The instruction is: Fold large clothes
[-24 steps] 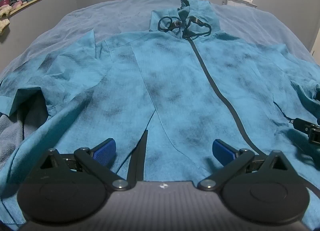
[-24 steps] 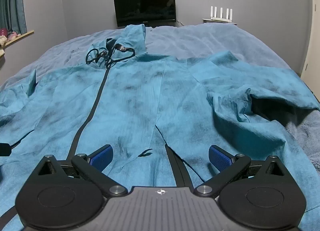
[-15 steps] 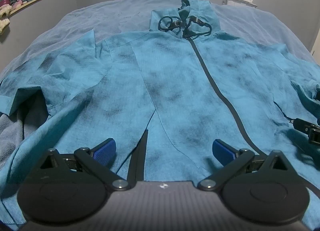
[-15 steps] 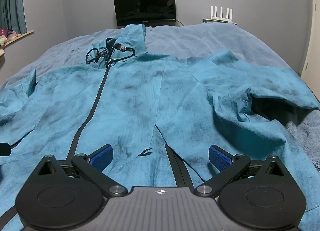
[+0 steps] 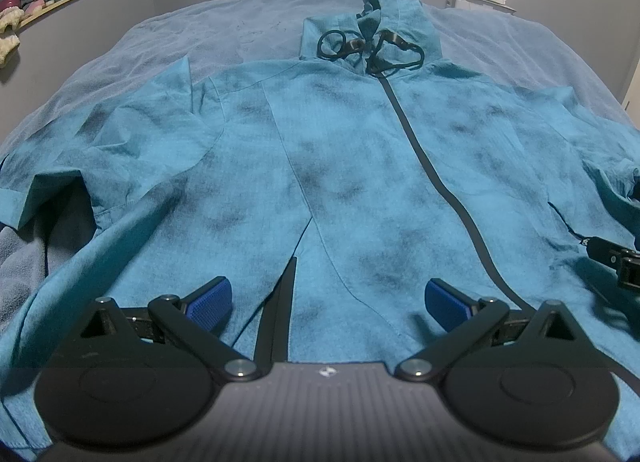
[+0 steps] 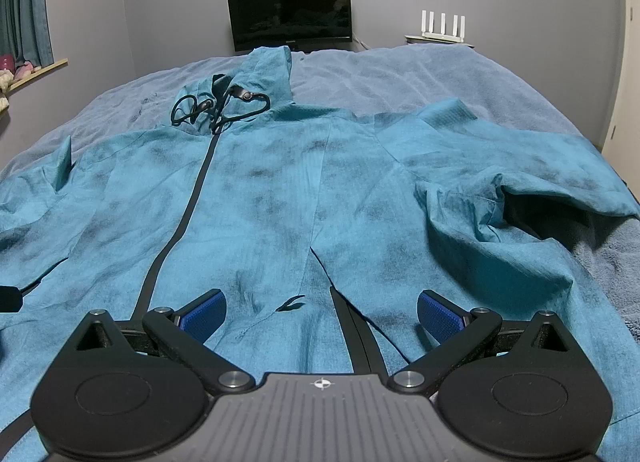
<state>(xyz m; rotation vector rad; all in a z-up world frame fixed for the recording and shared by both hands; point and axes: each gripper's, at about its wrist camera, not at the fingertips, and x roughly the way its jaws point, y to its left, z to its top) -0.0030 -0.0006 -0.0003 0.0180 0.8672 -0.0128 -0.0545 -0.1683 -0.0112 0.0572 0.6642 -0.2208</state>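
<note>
Currently jacket (image 5: 360,166) flat on bed (image 5: 200,34), hood at 12; left claw (image 5: 328,300) and right claw (image 6: 320,308) both released over hem.

Pretty dim, bluish room light; soft shadows under the jacket (image 6: 320,198) sleeves, fisheye bending everything around it, slightly grainy, no glare.

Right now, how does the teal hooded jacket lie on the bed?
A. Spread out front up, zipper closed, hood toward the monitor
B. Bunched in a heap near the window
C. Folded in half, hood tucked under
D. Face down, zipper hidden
A: the jacket lies spread flat on the bed, its dark zipper running closed up to the hood, which points toward the monitor.
</note>
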